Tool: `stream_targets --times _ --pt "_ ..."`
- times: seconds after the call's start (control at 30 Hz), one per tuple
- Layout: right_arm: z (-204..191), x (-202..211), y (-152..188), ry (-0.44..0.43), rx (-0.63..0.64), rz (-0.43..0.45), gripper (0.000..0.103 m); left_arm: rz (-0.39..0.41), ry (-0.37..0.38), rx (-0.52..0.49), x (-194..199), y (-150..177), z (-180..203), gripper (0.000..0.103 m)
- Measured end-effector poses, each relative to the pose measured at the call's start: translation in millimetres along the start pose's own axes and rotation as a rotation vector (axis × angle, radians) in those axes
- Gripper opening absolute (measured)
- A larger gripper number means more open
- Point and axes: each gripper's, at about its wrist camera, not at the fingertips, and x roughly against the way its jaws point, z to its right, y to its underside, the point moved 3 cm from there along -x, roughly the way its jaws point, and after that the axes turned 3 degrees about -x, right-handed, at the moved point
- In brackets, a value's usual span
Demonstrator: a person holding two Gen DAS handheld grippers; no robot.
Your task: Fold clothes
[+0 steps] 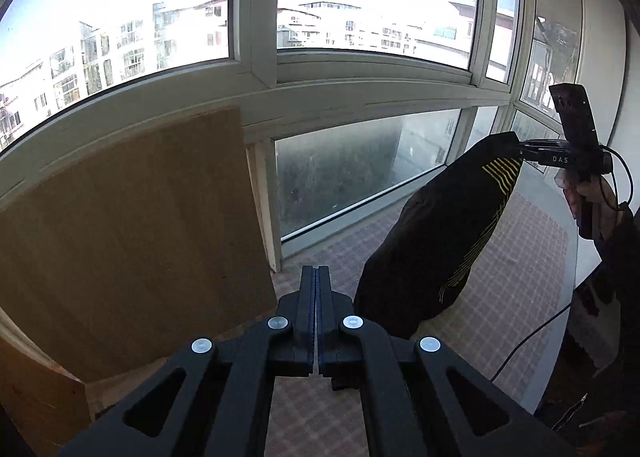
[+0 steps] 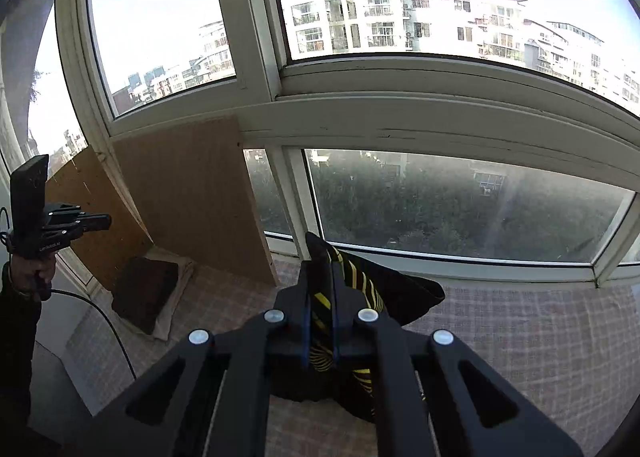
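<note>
From right gripper (image 1: 520,147), black garment (image 1: 432,241) hangs lengthwise downward.

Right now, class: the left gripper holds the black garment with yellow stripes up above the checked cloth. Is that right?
Not quite. The right gripper, not the left, holds the black garment above the checked cloth; the right wrist view shows it. The left gripper is shut on nothing.

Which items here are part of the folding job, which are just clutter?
Job:
- black garment with yellow stripes
- right tongs, shut on it
- left tongs, shut, empty
- checked cloth surface

Lying about:
- wooden board
- dark cushion
- black cable
</note>
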Motion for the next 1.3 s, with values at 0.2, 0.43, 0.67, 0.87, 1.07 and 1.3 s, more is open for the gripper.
stream_targets --times 0.2,0.43,0.67,0.87,1.07,1.3 --pt "0.3 -4.0 171.0 -0.07 -0.135 -0.198 0.007 -0.183 0.129 -0.076 -65.5 81.8 63.7 0.0" --pt "26.2 -33.2 394.4 -0.034 -0.449 -0.476 0.007 -0.372 0.245 -0.211 -159.0 103.4 147.5 0.0" --pt "38.9 -23.6 421.8 -0.038 -0.54 -0.401 0.007 -0.462 0.364 -0.455 -244.6 63.5 251.9 0.003" --pt "39.4 -31.1 423.4 -0.049 -0.524 -0.391 0.007 -0.519 0.412 -0.571 -337.3 20.1 307.9 0.013" --pt "53.0 -33.6 428.9 -0.046 -0.555 -0.385 0.008 -0.586 0.415 -0.674 -404.3 15.7 341.6 0.024" --pt "65.7 -30.6 435.1 -0.018 -0.584 -0.399 0.008 -0.603 0.381 -0.706 -437.1 20.0 353.7 0.025"
